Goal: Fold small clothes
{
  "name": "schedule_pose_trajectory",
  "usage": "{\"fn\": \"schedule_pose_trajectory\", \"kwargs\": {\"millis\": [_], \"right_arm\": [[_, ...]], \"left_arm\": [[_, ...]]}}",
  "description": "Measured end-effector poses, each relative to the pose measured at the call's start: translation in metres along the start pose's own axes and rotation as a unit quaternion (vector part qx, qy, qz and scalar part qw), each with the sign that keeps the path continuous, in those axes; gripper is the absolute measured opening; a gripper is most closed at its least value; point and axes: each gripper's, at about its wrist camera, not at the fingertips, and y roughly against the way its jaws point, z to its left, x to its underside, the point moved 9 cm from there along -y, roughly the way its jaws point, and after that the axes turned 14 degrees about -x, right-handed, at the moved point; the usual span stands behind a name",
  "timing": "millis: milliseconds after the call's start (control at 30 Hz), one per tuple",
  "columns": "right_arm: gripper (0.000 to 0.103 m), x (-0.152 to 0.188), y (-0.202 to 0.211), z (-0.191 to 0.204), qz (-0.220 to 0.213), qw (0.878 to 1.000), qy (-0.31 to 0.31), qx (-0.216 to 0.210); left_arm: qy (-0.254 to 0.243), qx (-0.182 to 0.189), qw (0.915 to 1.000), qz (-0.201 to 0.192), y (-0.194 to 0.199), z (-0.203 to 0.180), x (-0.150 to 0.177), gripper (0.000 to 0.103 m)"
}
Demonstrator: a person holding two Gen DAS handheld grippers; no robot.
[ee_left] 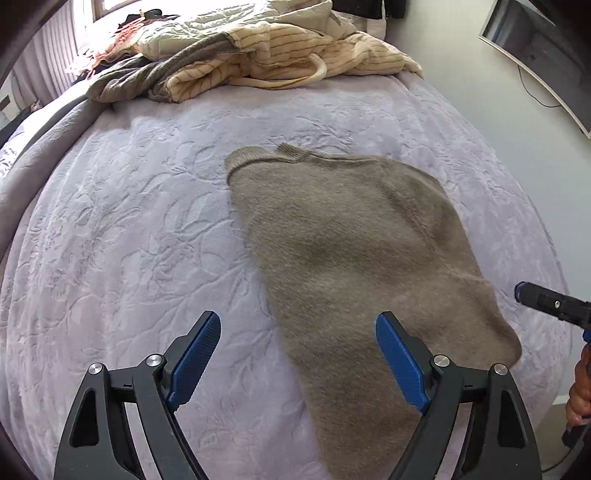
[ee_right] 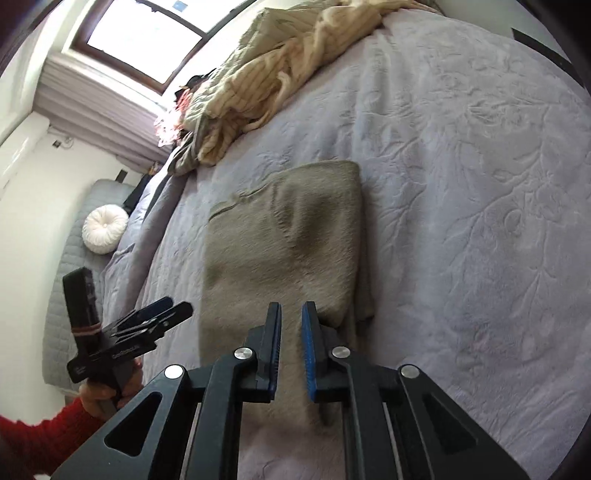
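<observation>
A taupe knit sweater [ee_left: 343, 251] lies on the lilac bedspread [ee_left: 129, 221], collar at the far end. My left gripper [ee_left: 298, 319] hovers open above the sweater's near part, touching nothing. From the right edge of the left wrist view, my right gripper [ee_left: 521, 291] reaches the sweater's side edge. In the right wrist view its jaws [ee_right: 291, 308] stand narrow with sweater [ee_right: 280, 240] fabric pinched between the pads, and that edge is raised off the bedspread [ee_right: 461, 184]. The left gripper [ee_right: 177, 304] shows at the left, held by a hand in a red sleeve [ee_right: 37, 435].
A heap of cream, striped and grey clothes [ee_left: 258, 55] fills the bed's far end under the window [ee_right: 147, 33]. A curved screen [ee_left: 546, 48] hangs on the right wall. A round white cushion [ee_right: 105, 229] sits on a grey pad beside the bed.
</observation>
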Motion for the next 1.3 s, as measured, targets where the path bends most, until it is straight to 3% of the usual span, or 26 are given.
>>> {"fn": "schedule_pose_trajectory", "kwargs": {"millis": [100, 200, 233, 267, 367, 467, 667, 900, 1067, 1300], "right_arm": [[0.012, 0.021, -0.016, 0.006, 0.037, 0.999, 0.028, 0.016], [0.012, 0.044, -0.027, -0.032, 0.065, 0.993, 0.033, 0.094], [0.006, 0.053, -0.03, -0.049, 0.074, 0.99, 0.029, 0.115], [0.001, 0.06, -0.031, -0.06, 0.072, 0.991, 0.023, 0.111], [0.0, 0.069, -0.023, -0.064, 0.052, 0.993, 0.034, 0.096], [0.0, 0.075, -0.02, -0.058, 0.059, 0.99, 0.055, 0.115], [0.0, 0.082, -0.01, -0.057, 0.063, 0.991, 0.035, 0.117], [0.001, 0.086, -0.004, -0.052, 0.073, 0.989, 0.025, 0.127], [0.003, 0.078, -0.002, -0.046, 0.075, 0.988, 0.015, 0.137], [0.005, 0.01, 0.003, -0.026, 0.015, 0.988, 0.045, 0.146]], "left_arm": [[-0.007, 0.012, 0.9998, 0.016, -0.006, -0.023, 0.018, 0.087], [-0.018, -0.013, 0.9989, 0.041, -0.026, -0.029, 0.047, 0.087], [-0.014, -0.01, 0.9984, 0.054, -0.033, -0.029, 0.059, 0.087], [-0.006, -0.001, 0.9982, 0.059, -0.037, -0.028, 0.069, 0.087], [0.009, 0.017, 0.9982, 0.057, -0.034, -0.024, 0.086, 0.088], [0.008, 0.012, 0.9982, 0.058, -0.03, -0.021, 0.091, 0.087], [-0.001, -0.001, 0.9984, 0.057, -0.022, -0.016, 0.096, 0.087], [0.022, -0.026, 0.9983, 0.048, -0.004, 0.013, 0.083, 0.087], [0.069, -0.023, 0.9958, 0.056, -0.006, 0.037, 0.064, 0.087], [0.107, 0.034, 0.9932, 0.031, -0.003, 0.025, 0.005, 0.087]]}}
